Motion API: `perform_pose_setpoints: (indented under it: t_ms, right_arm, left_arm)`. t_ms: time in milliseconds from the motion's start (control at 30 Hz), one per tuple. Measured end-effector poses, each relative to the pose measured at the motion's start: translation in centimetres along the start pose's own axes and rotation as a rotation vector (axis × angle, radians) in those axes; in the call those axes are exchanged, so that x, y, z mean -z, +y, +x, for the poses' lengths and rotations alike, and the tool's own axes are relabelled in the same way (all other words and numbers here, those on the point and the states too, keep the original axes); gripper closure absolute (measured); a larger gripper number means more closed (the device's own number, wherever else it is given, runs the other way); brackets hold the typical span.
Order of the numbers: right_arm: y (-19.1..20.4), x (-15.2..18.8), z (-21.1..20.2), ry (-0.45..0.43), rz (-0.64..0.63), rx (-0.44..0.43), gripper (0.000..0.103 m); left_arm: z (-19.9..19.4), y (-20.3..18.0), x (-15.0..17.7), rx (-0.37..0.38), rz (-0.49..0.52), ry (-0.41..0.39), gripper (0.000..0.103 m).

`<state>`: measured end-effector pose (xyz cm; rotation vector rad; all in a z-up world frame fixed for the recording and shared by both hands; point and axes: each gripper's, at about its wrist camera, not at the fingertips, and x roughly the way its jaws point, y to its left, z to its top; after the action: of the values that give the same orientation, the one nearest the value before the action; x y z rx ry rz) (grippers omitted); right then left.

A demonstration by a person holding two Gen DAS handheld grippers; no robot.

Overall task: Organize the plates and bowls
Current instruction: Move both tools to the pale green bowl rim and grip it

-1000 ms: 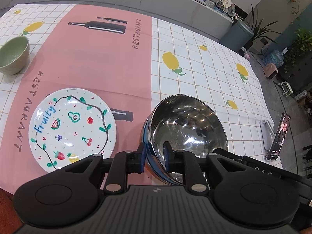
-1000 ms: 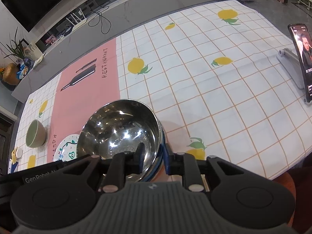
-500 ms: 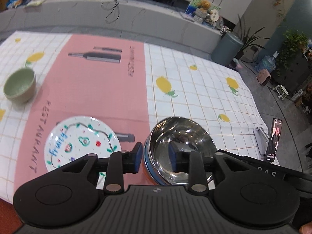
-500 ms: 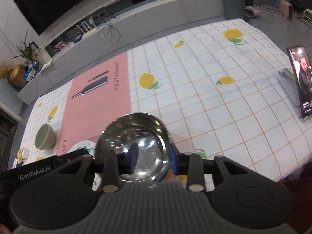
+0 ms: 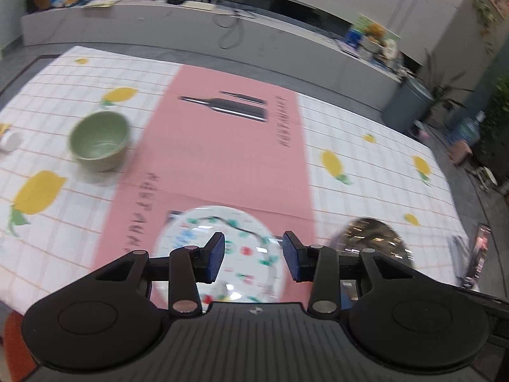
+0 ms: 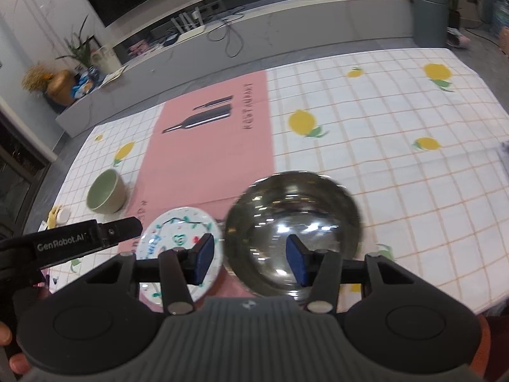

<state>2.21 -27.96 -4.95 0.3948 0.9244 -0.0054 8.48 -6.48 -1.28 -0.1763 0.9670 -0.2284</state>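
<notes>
A steel bowl (image 6: 294,219) rests on the tablecloth near the front edge; in the left wrist view the steel bowl (image 5: 373,240) shows at the lower right. Left of it lies a white plate painted with fruit (image 5: 229,242), also the plate (image 6: 176,238) in the right wrist view. A green bowl (image 5: 99,140) stands farther left, seen too as the green bowl (image 6: 106,195). My left gripper (image 5: 254,256) hovers above the plate, jaws opening, nothing between them. My right gripper (image 6: 248,259) hovers above the steel bowl's near-left rim, jaws opening, pads clear of it.
A phone on a stand (image 5: 477,258) sits at the table's right edge. A small white object (image 5: 11,141) lies at the far left. The lemon-print cloth with a pink centre strip (image 5: 222,159) covers the table. A grey counter (image 5: 222,41) runs behind.
Both grippers let go of the steel bowl's rim, opened wider and pulled up and back. The left one swung left over the plate. The bowl stays on the table.
</notes>
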Motion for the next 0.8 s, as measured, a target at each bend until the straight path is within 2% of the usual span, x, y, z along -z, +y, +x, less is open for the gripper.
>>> perform_pose_setpoints:
  t_ms: [400,667,800]
  right_arm:
    - [7.9,-0.1,6.9,0.131,-0.097,-0.048,0.053]
    - [13.9,-1.7,11.3,0.156,-0.193,-0.035,0.053]
    - [16.7,-3.3,13.7,0.168,-0.203,-0.049,0.053]
  left_arm:
    - [0.1,7.2,-0.1,-0.172,-0.009,-0.045,0.057]
    - [0.7,13.0,-1.7,-0.160,-0.150,-0.085,0.057]
    - [1.2,16.5,-3.3,-0.129,-0.257,-0.116,0.057]
